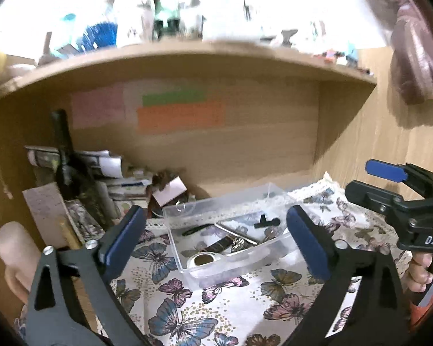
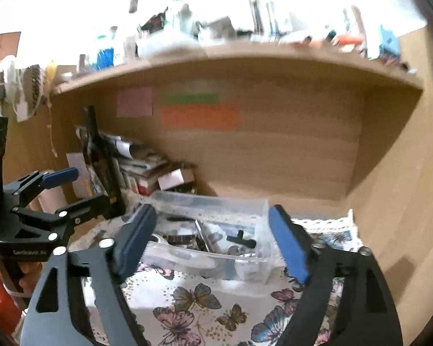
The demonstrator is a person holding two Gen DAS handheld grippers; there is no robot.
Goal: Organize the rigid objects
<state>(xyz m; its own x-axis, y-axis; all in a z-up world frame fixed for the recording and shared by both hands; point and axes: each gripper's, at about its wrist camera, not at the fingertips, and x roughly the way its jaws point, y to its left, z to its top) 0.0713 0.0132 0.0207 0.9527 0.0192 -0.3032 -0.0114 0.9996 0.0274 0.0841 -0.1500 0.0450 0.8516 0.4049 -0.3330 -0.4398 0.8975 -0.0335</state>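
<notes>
A clear plastic box (image 1: 184, 262) stands on the butterfly-print cloth (image 1: 216, 311). It holds a black key-like part (image 1: 267, 221), a metal rod (image 1: 236, 234), a watch strap (image 1: 220, 243), a round metal ring (image 1: 205, 259) and a dark slim piece (image 1: 196, 229). My left gripper (image 1: 216, 239) is open and empty, its blue pads either side of the box. My right gripper (image 2: 213, 245) is open and empty, framing the same box (image 2: 210, 262). The right gripper also shows at the right of the left wrist view (image 1: 389, 190); the left gripper shows at the left of the right wrist view (image 2: 63, 190).
A wooden shelf (image 1: 187, 57) with clutter overhangs the desk. Coloured sticky notes (image 1: 182, 115) sit on the back panel. Stacked books, papers and a dark bottle (image 1: 63, 155) stand at the back left. A wooden side wall (image 2: 395, 201) closes the right.
</notes>
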